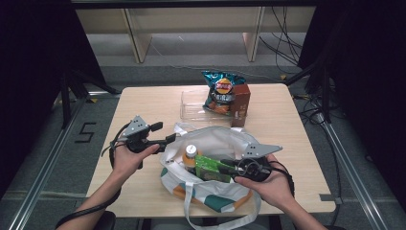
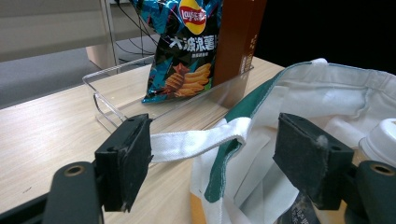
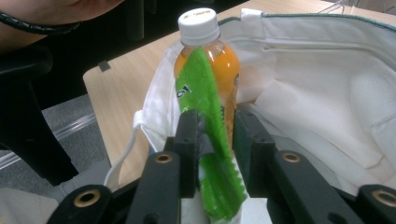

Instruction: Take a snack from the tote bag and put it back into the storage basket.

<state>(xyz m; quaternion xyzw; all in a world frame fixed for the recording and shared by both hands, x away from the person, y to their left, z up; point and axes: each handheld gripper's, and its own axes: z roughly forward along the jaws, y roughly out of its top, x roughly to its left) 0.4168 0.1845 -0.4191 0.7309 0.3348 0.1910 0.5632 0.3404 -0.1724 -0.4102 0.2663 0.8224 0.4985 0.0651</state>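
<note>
A white tote bag [image 1: 218, 139] with green trim lies open on the wooden table [image 1: 143, 100]. Inside it stands an orange drink bottle [image 1: 190, 154] with a white cap [image 3: 198, 21]. My right gripper [image 1: 226, 166] reaches into the bag from the right, shut on a green snack packet [image 3: 205, 84] that rests against the bottle [image 3: 229, 65]. My left gripper [image 1: 165, 133] hovers at the bag's left rim, open. In the left gripper view the bag's white strap [image 2: 196, 142] runs between the jaws of the left gripper [image 2: 212, 149] and touches one pad.
At the table's far side a clear plastic tray [image 1: 191, 108] holds a blue chips bag [image 1: 220, 91] and a brown carton [image 1: 241, 103]. Both stand just beyond the tote's far rim [image 2: 327, 93]. Bare tabletop lies to the left and right of the bag.
</note>
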